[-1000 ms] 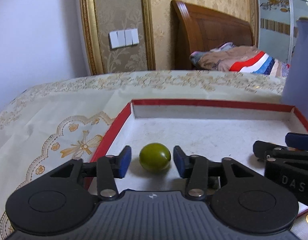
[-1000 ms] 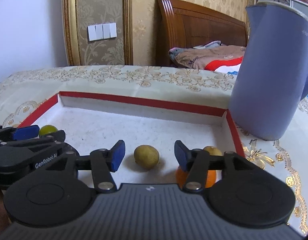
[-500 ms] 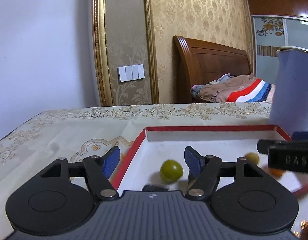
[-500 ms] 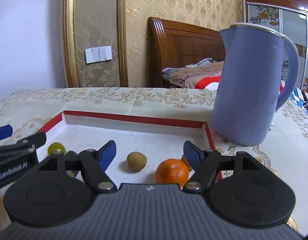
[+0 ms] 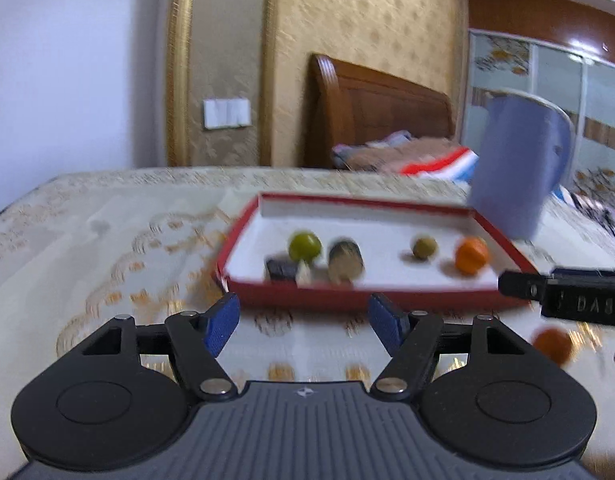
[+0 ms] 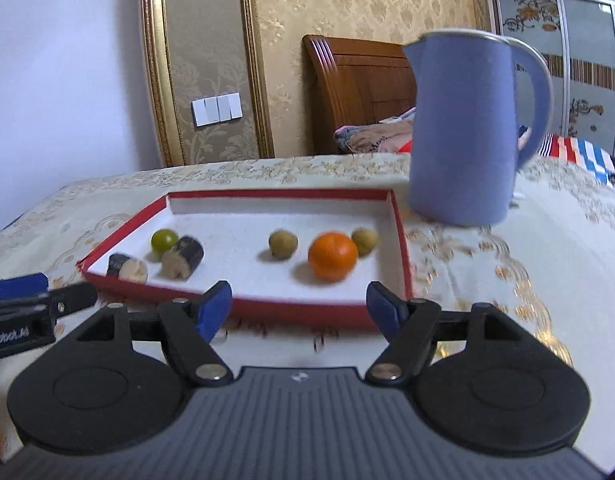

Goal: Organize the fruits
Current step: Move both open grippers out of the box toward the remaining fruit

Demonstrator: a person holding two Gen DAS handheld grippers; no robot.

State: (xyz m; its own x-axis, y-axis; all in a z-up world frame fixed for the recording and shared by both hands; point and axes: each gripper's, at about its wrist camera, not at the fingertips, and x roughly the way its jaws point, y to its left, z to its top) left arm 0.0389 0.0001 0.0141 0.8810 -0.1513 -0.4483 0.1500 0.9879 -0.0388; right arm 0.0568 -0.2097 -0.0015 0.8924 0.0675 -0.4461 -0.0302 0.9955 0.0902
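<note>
A red-rimmed white tray (image 6: 399,240) (image 5: 347,300) sits on the tablecloth. In it lie a green fruit (image 6: 164,240) (image 5: 304,245), two dark-skinned cut pieces (image 6: 183,258) (image 6: 127,268), a brown fruit (image 6: 283,244) (image 5: 424,247), an orange (image 6: 332,256) (image 5: 472,255) and another brown fruit (image 6: 364,241). My left gripper (image 5: 307,324) is open and empty in front of the tray. My right gripper (image 6: 295,306) is open and empty in front of the tray. A second orange (image 5: 553,346) lies on the cloth outside the tray.
A tall blue kettle (image 6: 467,128) (image 5: 519,168) stands just behind the tray's right corner. The table has a patterned cream cloth (image 6: 507,280). A bed with a wooden headboard (image 6: 359,88) is beyond the table.
Both grippers have pulled back and up out of the tray, leaving the green fruit and the brown fruit lying in it. Both have opened wider.
</note>
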